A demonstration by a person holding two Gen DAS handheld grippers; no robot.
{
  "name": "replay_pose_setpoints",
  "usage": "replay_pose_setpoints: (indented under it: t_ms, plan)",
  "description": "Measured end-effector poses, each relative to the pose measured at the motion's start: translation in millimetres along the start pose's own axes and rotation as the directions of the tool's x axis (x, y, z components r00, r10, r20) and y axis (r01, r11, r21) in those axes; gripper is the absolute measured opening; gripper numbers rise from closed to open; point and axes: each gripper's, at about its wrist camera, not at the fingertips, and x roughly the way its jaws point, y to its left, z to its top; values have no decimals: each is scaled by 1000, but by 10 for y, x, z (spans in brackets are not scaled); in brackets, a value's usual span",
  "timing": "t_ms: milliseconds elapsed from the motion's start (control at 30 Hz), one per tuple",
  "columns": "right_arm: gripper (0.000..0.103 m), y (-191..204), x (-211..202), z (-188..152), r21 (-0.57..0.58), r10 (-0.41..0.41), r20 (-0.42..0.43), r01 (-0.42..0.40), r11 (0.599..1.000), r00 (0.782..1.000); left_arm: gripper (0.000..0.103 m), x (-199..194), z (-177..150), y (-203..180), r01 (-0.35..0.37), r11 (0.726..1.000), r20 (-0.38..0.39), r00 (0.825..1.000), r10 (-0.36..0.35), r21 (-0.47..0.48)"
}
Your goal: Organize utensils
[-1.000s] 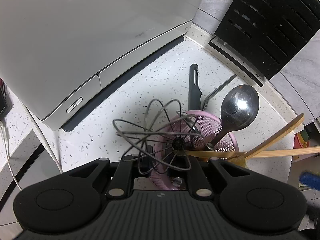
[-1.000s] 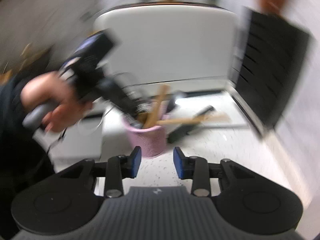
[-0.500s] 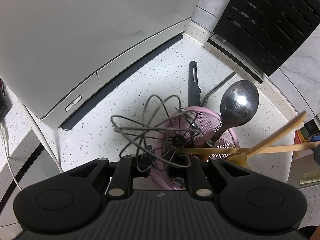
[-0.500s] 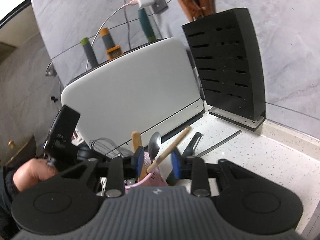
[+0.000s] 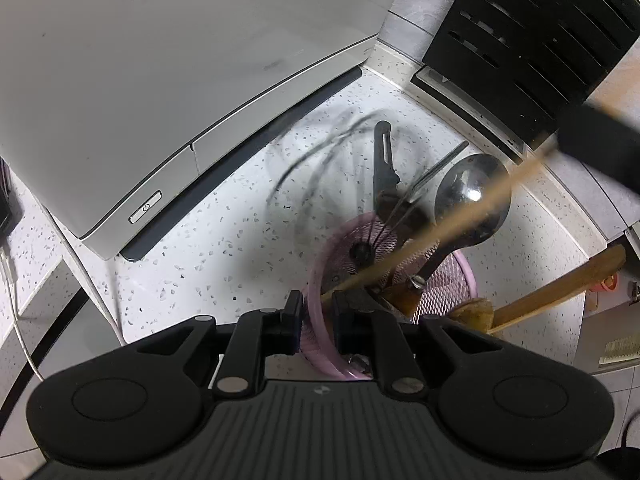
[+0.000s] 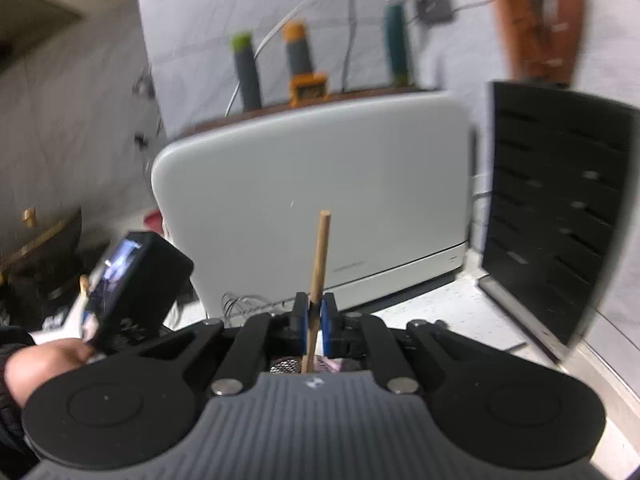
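Big white appliance [image 5: 168, 80] at the back, black knife block [image 5: 532, 36] next to it. On the speckled counter [image 5: 224, 248] a pink mesh cup [image 5: 464, 280] holds a whisk [image 5: 362, 252], metal spoon [image 5: 472, 200] and wooden spatula [image 5: 560, 286]. Right gripper [image 6: 314, 322] is clamped on a thin wooden stick [image 6: 320, 256] poking out of the cup. Left gripper [image 5: 316, 320] is nearly closed on the cup's rim.

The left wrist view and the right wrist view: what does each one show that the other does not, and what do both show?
Only the left wrist view shows the inside of the pink basket, the metal spoon, a wooden spatula and the left gripper shut on the basket's rim.

Only the right wrist view shows the right gripper shut on the wooden stick, a hand, and three handles behind the appliance.

Both show the white appliance, the black knife block, the whisk and the stick.
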Motion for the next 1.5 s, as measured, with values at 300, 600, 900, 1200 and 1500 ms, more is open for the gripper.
replay_pose_setpoints:
  t_ms: [300, 600, 900, 1200, 1500]
  plan:
    - [2, 59, 308, 247, -70, 79, -68, -84, 994, 995, 19, 17, 14, -7, 6, 1000, -1, 1000, -6, -2]
    - [36, 25, 360, 227, 15, 179, -77, -179, 984, 981, 20, 17, 6, 51, 23, 999, -6, 1000, -23, -29]
    - [37, -229, -198, 55, 19, 153, 10, -153, 988, 988, 20, 38, 11, 8, 6, 1000, -9, 1000, -6, -21]
    - [54, -665, -804, -308, 61, 91, 54, -94, 994, 994, 20, 56, -2, 1, 8, 1000, -8, 1000, -8, -19]
    - [54, -1036, -906, -1219, 77, -50, -224, 69, 995, 973, 23, 28, -30, 106, 37, 999, -10, 999, -38, -29]
